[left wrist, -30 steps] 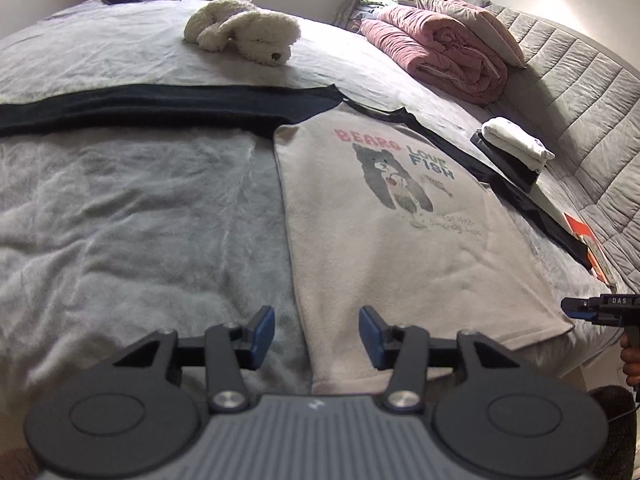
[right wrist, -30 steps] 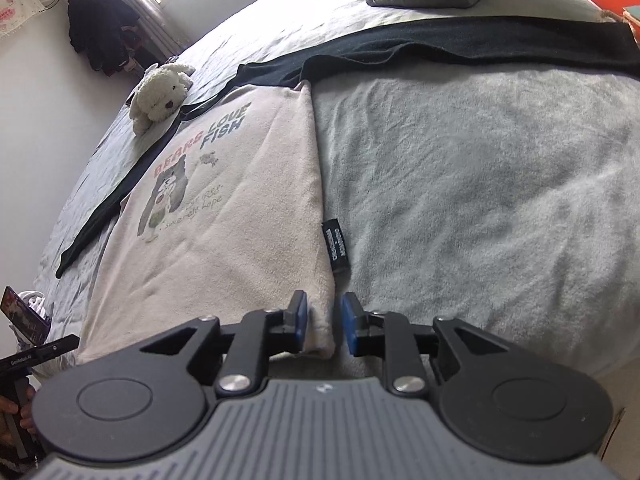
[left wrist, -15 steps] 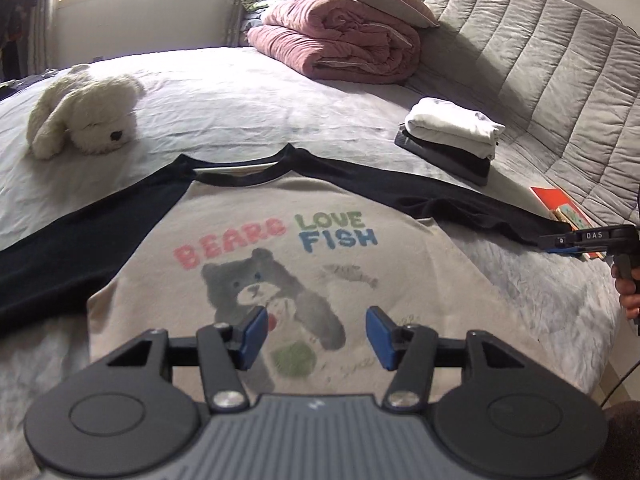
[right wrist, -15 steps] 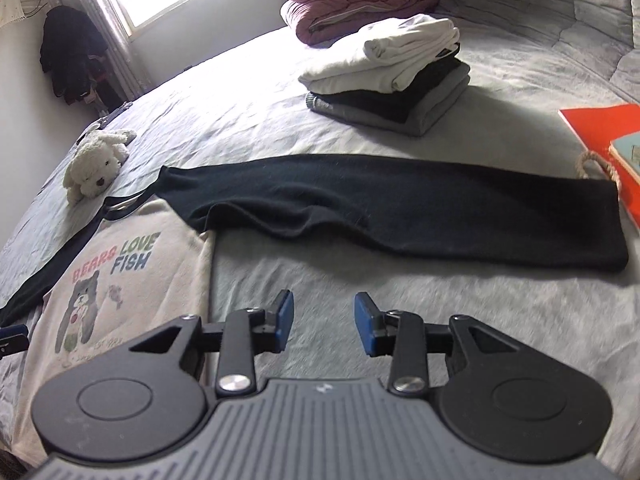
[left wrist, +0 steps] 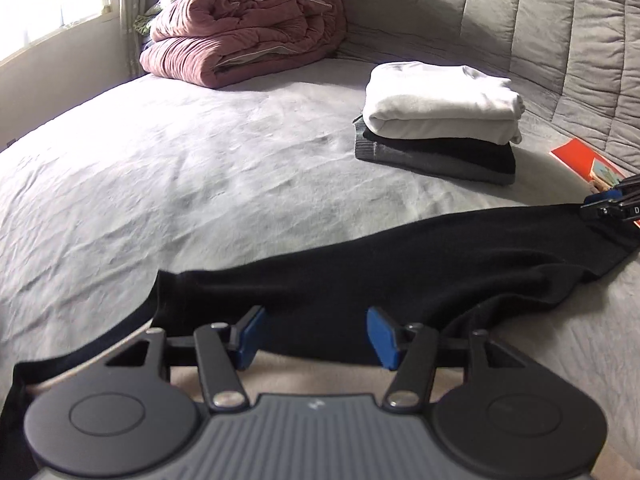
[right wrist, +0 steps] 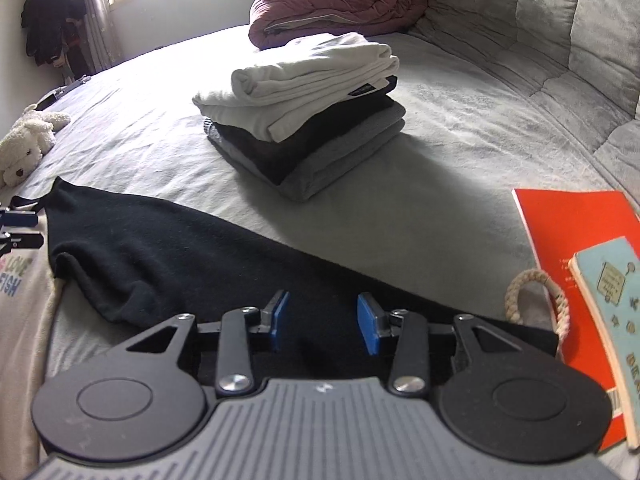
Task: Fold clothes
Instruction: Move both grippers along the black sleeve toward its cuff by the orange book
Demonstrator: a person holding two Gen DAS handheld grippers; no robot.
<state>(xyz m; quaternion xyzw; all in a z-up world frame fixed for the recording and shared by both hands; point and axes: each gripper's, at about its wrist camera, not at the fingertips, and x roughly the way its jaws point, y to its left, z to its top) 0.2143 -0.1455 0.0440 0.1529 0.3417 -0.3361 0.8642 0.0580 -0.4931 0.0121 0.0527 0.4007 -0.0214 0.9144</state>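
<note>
left gripper [left wrist: 314, 336]: jaws apart, low over black sleeve [left wrist: 400, 268], shoulder end
right gripper [right wrist: 324, 324]: jaws apart, low over sleeve's cuff end

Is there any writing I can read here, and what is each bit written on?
"LOVE" above "FISH", cut off at the frame edge: on the cream shirt front.
Small print on the red book: too small to read.
Cover lettering on the blue booklet: blurred, unreadable.
Small label on the white folded garment: too small to read.
A lone "D" on the right gripper, cut off.
</note>
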